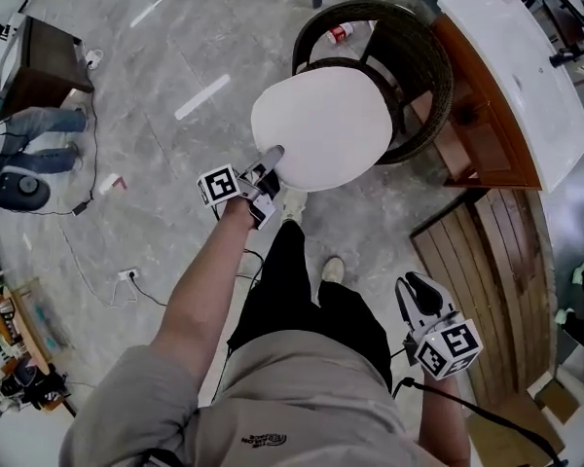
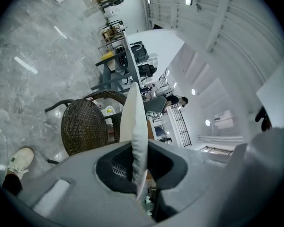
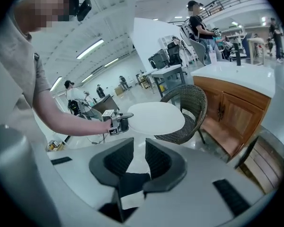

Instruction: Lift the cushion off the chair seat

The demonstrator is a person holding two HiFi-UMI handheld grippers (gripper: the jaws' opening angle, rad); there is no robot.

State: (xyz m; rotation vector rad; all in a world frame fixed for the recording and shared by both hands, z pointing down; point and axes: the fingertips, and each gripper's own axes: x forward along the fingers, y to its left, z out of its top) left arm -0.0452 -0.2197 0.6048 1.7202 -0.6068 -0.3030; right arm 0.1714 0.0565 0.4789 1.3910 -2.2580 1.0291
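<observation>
The round white cushion (image 1: 321, 129) hangs level in the air, above and in front of the dark wicker chair (image 1: 423, 56). My left gripper (image 1: 270, 159) is shut on its near edge. In the left gripper view the cushion's rim (image 2: 135, 126) stands edge-on between the pads, with the chair (image 2: 83, 124) behind it. My right gripper (image 1: 416, 285) hangs low at the right, away from the cushion. Its jaws (image 3: 139, 160) stand a narrow slit apart with nothing between them. The right gripper view also shows the cushion (image 3: 156, 117) clear of the chair (image 3: 191, 103).
A wooden cabinet with a white top (image 1: 506, 76) stands just right of the chair. My own shoes (image 1: 333, 269) are on the grey floor below the cushion. Cables and a socket (image 1: 127, 275) lie to the left. People stand in the background (image 3: 199, 20).
</observation>
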